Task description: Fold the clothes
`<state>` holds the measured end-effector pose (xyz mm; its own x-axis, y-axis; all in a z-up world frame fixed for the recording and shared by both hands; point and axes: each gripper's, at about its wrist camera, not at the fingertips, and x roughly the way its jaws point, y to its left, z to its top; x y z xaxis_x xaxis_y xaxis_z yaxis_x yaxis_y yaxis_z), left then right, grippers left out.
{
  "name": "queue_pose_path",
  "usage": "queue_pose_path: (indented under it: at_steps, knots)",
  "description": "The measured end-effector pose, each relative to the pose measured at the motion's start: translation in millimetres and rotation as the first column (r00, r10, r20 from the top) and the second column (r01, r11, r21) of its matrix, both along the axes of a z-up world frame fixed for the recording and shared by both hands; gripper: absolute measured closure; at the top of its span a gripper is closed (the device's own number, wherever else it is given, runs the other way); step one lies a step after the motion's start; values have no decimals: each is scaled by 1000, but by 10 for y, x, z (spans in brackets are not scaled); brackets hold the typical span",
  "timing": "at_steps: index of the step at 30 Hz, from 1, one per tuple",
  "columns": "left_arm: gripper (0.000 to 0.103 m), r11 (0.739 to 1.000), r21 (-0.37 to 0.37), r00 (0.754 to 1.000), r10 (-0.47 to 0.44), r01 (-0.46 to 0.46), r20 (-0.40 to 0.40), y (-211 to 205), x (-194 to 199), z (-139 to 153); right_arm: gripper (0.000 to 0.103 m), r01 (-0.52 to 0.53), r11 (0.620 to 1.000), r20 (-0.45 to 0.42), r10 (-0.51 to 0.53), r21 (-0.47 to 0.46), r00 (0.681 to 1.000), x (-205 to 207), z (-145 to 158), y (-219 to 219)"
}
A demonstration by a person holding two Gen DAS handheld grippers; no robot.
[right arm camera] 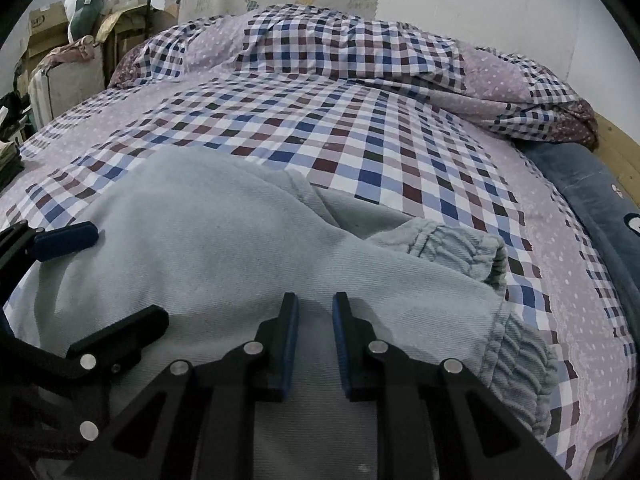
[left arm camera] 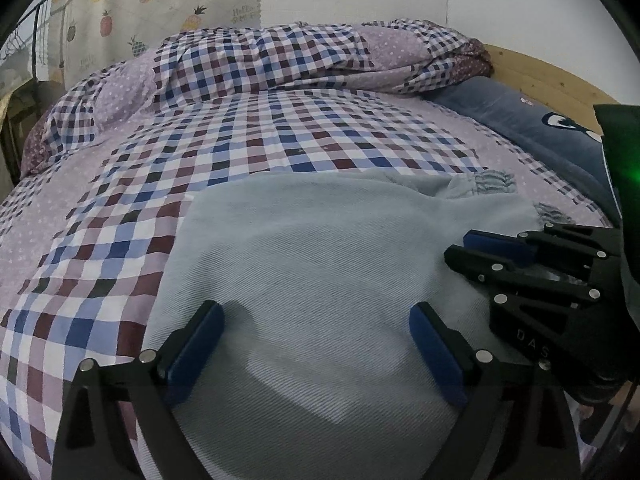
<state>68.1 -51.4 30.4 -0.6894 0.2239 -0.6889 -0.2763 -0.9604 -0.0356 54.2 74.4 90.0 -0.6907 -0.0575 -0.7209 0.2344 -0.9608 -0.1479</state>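
A bed (left arm camera: 248, 152) with a checked sheet fills both views, its far side heaped with a bunched checked quilt (left arm camera: 280, 60). A dark blue blanket (left arm camera: 520, 120) lies along the right edge, partly cut off by the frame. On the near part of the sheet lies the pale blue garment (left arm camera: 320, 260), folded over itself; its gathered cuffs (right arm camera: 516, 360) sit at the right, and its near edge is hidden beneath the tools. The left gripper (left arm camera: 316, 344) hovers over the garment with fingers spread wide, holding nothing. The right gripper (right arm camera: 316, 344) has its fingers drawn narrow with a gap showing between the pads, nothing clamped.
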Motion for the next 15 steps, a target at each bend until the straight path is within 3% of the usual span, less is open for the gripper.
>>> queue_pose_path:
  at_steps: [4, 7, 12, 15]
  knots:
    - [7, 999, -45, 999, 20, -21, -24, 33, 85, 45, 83, 2, 1000, -20, -2, -4, 1000, 49, 28, 9]
    - [7, 998, -60, 999, 25, -26, -29, 23, 158, 66, 75, -4, 1000, -31, 4, 1, 1000, 90, 52, 1]
    - [7, 997, -66, 998, 46, -48, -34, -41, 325, 87, 34, -32, 999, -52, 31, -18, 998, 217, 121, -15]
    - [7, 997, -57, 998, 58, -60, -33, -108, 442, 105, 23, -18, 999, -69, 15, -46, 997, 356, 169, -10]
